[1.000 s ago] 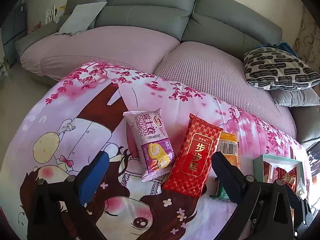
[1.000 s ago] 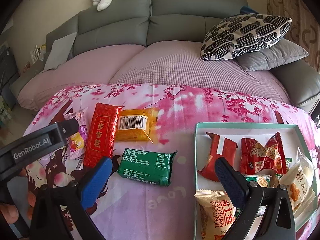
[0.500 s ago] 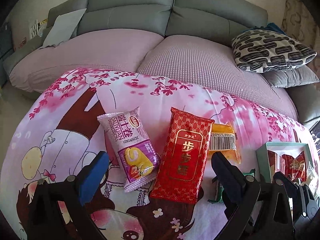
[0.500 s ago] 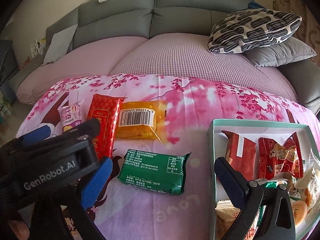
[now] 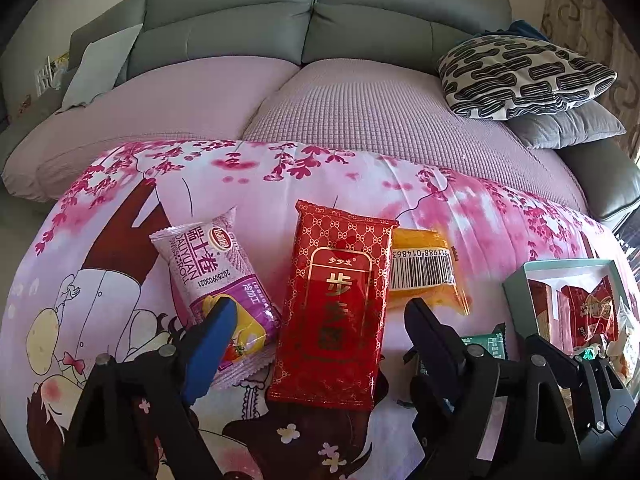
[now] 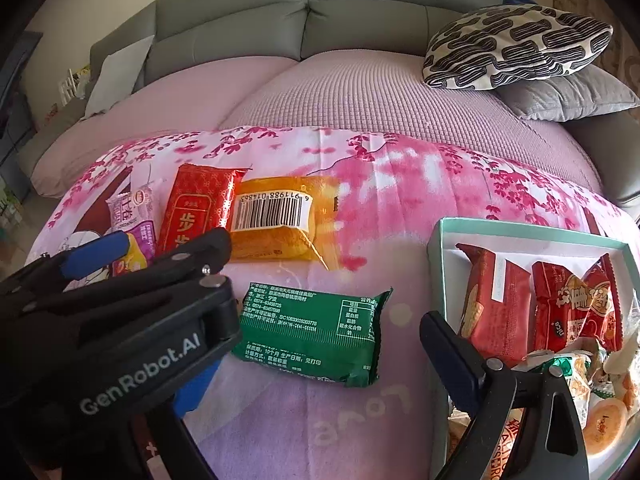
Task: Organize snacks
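The left gripper (image 5: 316,330) hangs over the red snack pack (image 5: 336,308), which lies flat on the pink flowered cloth (image 5: 248,184). Its jaws have just been closing a little, but they are wide apart, one on each side of the pack, and they do not press on it. It holds nothing.

The right gripper (image 6: 320,344) hangs over the green snack pack (image 6: 316,332). Its jaws have also just been closing a bit, with the green pack between them, and it holds nothing too. The left side of it is hidden behind the left gripper.

The box (image 6: 440,276) sits to the right and already has red snacks in it.

Here is what could go wrong. The purple snack pack (image 5: 216,276) lies just beside the red one, and the blue finger (image 5: 208,352) is over its bottom end. If the left gripper shuts there, it may pinch both packs, or drag the purple one along. The red pack also lies partly on top of the orange snack pack (image 5: 424,272), so lifting it may nudge the orange one.

The packs are flat and shiny. The fingers could slide off or only grab a thin edge, and the pack may drop.

The two grippers are very close together. They could bump if both move at once. The soft cloth may bunch up under the fingers.
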A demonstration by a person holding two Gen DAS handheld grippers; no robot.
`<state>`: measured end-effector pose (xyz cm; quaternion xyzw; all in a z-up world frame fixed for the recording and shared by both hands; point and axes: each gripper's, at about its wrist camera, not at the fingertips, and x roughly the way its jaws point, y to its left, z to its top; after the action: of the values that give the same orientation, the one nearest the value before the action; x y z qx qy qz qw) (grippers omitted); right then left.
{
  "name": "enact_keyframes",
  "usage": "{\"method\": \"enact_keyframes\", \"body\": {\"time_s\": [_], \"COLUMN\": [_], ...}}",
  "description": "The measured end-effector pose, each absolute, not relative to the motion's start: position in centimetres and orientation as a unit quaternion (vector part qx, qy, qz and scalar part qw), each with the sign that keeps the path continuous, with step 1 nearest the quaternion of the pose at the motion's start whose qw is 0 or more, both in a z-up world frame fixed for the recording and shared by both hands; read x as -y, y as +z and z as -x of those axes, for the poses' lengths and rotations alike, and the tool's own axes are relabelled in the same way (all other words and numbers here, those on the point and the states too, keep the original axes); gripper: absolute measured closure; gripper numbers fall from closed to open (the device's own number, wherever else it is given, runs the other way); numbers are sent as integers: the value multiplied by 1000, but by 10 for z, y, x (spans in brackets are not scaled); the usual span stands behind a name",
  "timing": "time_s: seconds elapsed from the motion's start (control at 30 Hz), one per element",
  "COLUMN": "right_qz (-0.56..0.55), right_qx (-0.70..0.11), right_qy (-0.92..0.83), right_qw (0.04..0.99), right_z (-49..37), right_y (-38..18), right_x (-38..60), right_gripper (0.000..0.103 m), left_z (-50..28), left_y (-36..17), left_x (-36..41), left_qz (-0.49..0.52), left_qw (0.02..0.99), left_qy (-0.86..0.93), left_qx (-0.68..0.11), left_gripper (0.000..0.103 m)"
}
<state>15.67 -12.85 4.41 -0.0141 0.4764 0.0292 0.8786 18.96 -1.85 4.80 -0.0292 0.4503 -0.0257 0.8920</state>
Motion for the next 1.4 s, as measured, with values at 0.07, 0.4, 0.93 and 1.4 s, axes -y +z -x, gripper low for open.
{"method": "enact_keyframes", "body": {"time_s": [0.07, 0.4, 0.93, 1.4], "right_qz": [18, 10, 19, 17], "right_qx": [-475, -482, -481, -480], "right_qy": [30, 49, 45, 46], "right_qw": [879, 875, 875, 876], "right_z": [-157, -158, -159, -158], "right_y": [43, 36, 29, 29], "right_x": [127, 124, 122, 123], "right_gripper": [7, 18, 26, 28], "left_z": [-191, -193, -199, -198], "left_y": [45, 41, 24, 28], "left_x": [19, 25, 26, 10], "left_qz": [28, 29, 41, 104], "left_qw": [891, 890, 878, 870], "left_qy": [-26, -43, -43, -54], "left_qx": [-452, -453, -476, -479], "left_gripper": [20, 39, 49, 50]}}
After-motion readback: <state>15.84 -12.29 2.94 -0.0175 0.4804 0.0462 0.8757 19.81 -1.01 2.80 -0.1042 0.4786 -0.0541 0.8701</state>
